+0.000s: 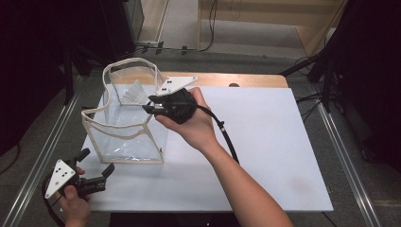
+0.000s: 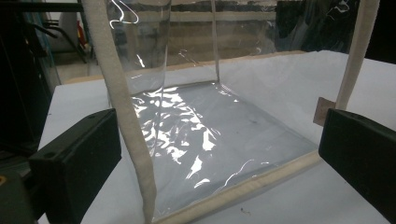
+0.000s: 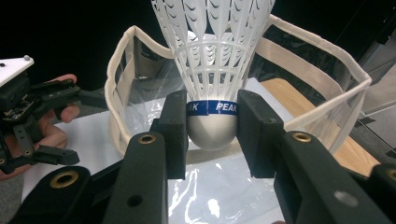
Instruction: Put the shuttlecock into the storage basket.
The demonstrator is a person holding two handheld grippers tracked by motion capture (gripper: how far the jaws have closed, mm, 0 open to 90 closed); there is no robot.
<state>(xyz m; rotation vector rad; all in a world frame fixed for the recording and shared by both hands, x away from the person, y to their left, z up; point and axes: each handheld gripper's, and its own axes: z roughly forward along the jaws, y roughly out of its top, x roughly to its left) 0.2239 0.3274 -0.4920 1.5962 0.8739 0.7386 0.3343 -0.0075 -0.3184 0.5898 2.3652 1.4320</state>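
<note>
R tool (image 1: 147, 105) over clear bag (image 1: 125, 137); L tool (image 1: 97, 166) beside it.

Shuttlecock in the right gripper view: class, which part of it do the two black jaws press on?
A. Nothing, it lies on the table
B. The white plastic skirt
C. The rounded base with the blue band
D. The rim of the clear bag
C: in the right gripper view the right gripper has its jaws closed on either side of the shuttlecock at its rounded base, level with the blue band, above the clear bag.
</note>
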